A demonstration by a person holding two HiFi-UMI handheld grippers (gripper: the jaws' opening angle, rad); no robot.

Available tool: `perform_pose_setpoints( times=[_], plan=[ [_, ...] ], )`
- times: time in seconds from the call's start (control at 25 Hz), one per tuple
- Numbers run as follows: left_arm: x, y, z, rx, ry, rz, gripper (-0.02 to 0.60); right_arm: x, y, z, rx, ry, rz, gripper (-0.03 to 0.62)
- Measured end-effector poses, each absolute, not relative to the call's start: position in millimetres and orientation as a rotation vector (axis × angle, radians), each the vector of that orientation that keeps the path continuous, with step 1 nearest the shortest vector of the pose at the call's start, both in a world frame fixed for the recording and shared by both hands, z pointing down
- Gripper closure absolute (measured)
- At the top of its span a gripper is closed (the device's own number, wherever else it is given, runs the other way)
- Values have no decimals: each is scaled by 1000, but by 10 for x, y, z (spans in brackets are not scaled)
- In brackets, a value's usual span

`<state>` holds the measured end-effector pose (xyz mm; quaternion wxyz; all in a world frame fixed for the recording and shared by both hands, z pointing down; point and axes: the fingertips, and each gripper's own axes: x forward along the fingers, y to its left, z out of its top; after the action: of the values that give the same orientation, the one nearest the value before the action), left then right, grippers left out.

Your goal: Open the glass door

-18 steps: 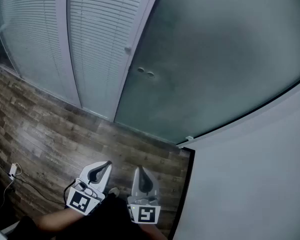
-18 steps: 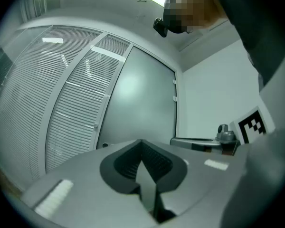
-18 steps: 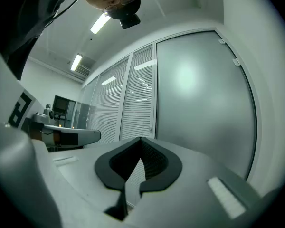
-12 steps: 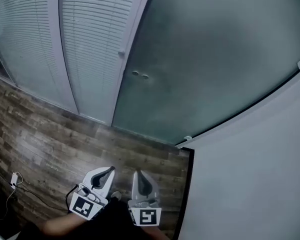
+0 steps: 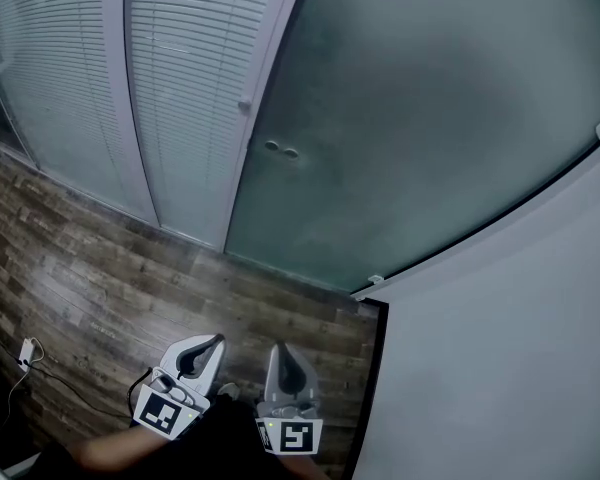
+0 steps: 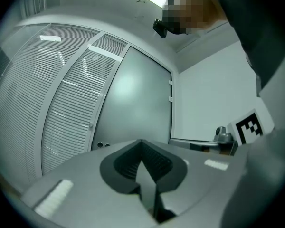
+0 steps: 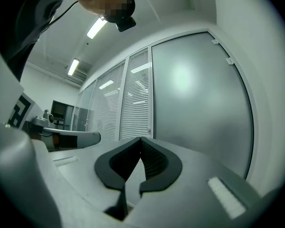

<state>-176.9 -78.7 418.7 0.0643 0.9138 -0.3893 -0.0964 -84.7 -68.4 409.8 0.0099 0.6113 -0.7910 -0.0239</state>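
Ahead of both grippers stands the glass door (image 5: 420, 118), a tall frosted pane, shut, filling most of the head view. I judge it heavy and stiff, smooth enough for pads to slide on, and breakable at its edges, so it wants a steady push or pull, not a knock. No proper handle shows. The hinge clips (image 5: 376, 279) sit on its right edge, so the free edge is the left one, and I would work there, far from the hinges, where it swings easiest.

Right of the door, touching its hinge side, is a plain white wall (image 5: 500, 388). Left of the door, past a pale post, runs a glazed partition with shut blinds (image 5: 190, 78). Below the door lies dark wooden floor (image 5: 100, 278), and nothing on it stands between me and the pane.

Well short of the door, low and side by side, are the left gripper (image 5: 212, 340) and the right gripper (image 5: 278, 346). Each has its jaws fully together with nothing between them.

Near the door's left edge, about mid-height, sit two small round fittings (image 5: 280, 150), probably a lock. Just left of them a small knob (image 5: 244, 106) sticks out from the post. Far left of the door, a cable and plug (image 5: 26, 348) lie on the floor, out of the way.
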Motion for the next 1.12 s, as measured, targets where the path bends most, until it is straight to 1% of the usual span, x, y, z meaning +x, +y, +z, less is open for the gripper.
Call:
perform_pose_setpoints(
  times=[0.08,0.28,0.44,0.6,0.8,0.92,1.12],
  plan=[
    [-1750,-751,4197,2753,-1186,-284,581,-821,-629,4132,1901,-2478,-57,592],
    [-1579,-669,4080,2743,-1190,-385,581,-617,-520,4162,1895,-2481,-47,592],
    [-1479,-586,4121,2752,-1204,-362,581,-423,-448,4314,1944,-2446,9,592],
    [-1602,-624,4288,2680,-1285,-289,581,-250,-398,4390,2006,-2450,50,592],
    [-1439,-798,4374,2679,-1234,-259,581,-3,-530,4426,2074,-2389,48,592],
    [-1290,-939,4418,2702,-1171,-229,581,20,-702,4405,2078,-2377,47,592],
    [-1165,-1329,4304,2736,-1111,-274,581,-31,-1074,4360,2034,-2363,47,592]
  ],
)
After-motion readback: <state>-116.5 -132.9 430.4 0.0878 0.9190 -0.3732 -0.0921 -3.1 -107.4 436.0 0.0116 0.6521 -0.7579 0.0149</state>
